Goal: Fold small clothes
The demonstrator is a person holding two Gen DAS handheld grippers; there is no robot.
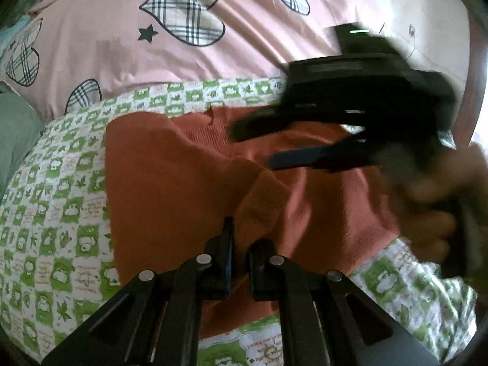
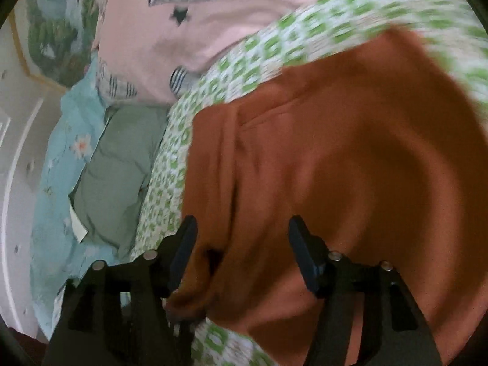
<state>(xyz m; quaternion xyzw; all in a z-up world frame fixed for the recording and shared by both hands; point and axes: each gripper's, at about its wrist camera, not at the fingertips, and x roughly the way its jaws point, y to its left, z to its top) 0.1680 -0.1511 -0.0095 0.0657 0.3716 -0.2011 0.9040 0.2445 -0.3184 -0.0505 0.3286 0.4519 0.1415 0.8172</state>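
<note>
**Rust knit on a green-check sheet: stock at hand**

Rust-orange garment [image 1: 170, 164], count one, is lying spread on the green-and-white sheet [image 1: 61, 213], count one. Pink quilt [image 1: 100, 36] with plaid hearts, count one, is lying beyond the sheet. Sage pillow [image 2: 119, 164], count one, and pale blue floral cloth [image 2: 58, 164], count one, are lying at the sheet's far side in the right wrist view.

Tongs, count two. Left gripper [image 1: 241, 244] is sitting with its jaws together, a raised fold of the garment running up from between the tips; it appears to be pinching that fold. Right gripper [image 2: 242, 228] is standing with jaws apart, nothing clamped; the garment is lying under and between its fingers, a bunched edge touching the left-hand finger [image 2: 183, 253]. In the left wrist view the right gripper [image 1: 274, 146] is hovering over the garment's far right part, blurred, with a hand [image 1: 433, 201] behind it.
</note>
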